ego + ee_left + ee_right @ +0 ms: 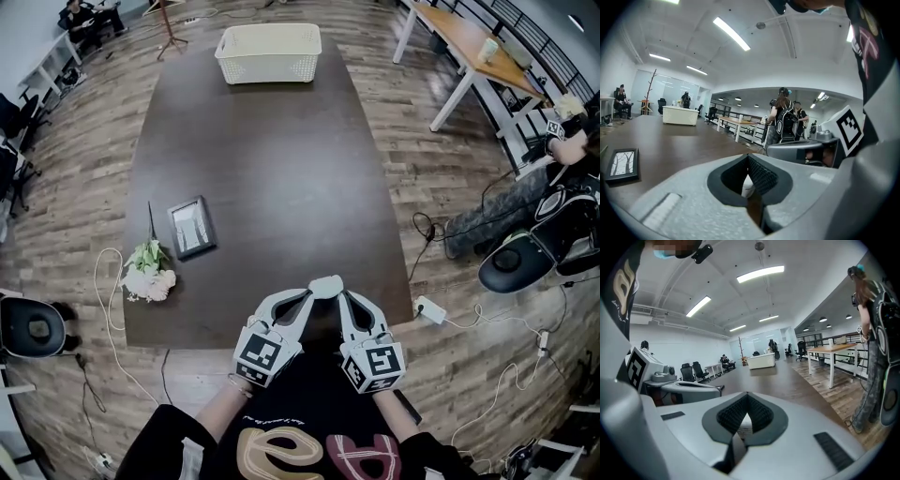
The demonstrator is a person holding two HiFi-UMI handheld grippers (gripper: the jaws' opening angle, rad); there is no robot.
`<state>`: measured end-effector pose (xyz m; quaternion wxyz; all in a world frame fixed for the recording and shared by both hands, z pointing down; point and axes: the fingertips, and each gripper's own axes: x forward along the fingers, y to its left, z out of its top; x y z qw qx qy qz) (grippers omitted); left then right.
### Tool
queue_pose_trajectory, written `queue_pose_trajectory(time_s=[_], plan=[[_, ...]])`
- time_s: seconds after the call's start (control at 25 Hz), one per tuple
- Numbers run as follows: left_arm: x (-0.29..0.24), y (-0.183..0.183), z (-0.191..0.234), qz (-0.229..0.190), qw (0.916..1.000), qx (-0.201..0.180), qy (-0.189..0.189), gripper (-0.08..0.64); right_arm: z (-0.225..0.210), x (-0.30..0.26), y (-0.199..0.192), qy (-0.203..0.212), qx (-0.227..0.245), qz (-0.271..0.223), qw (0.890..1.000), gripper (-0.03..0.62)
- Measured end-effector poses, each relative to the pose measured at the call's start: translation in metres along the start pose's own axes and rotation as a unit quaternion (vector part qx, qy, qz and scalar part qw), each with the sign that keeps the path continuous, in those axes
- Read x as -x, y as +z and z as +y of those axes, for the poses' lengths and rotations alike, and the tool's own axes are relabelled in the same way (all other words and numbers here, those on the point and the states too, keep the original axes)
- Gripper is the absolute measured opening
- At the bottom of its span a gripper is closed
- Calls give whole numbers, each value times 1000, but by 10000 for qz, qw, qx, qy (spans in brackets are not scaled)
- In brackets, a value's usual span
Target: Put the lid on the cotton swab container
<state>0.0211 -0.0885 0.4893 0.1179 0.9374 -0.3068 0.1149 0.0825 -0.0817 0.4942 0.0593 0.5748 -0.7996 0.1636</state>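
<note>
Tips of closed left hand-held gripper (312, 292) and closed right hand-held gripper (341, 293) together over table (281, 141) near edge; open tabletop beyond.

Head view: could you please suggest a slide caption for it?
Left tongs and right tongs meet at a small white item by the table edge; basket, frame and flowers beyond.

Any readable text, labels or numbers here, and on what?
"ea": large letters, cut off, on the person's black shirt; uncertain.
Small script above them: too small to read.
Print on the small white thing in the right gripper view: blurred.
Black-and-white marker cubes: patterns, no words.
</note>
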Motion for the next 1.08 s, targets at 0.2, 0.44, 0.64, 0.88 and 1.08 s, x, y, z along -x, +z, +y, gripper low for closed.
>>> queue_pose_trajectory(time_s=[0.2,0.44,0.64,0.88,1.08], plan=[[2,-3,-10,54,9999,-117,-108,6,8,5,-5,-20,137,62,9999,6],[2,-4,-15,54,9997,-145,-164,6,9,8,-6,-44,159,71,9998,6],[1,-5,-19,61,9996,-224,-164,6,9,8,-6,13,230,72,9997,6],[5,-4,-13,12,9997,-244,-80,6,18,1,-4,138,372,91,9992,6],[2,-2,-12,-1,9996,-267,-60,6,16,0,-3,162,413,87,9990,6]])
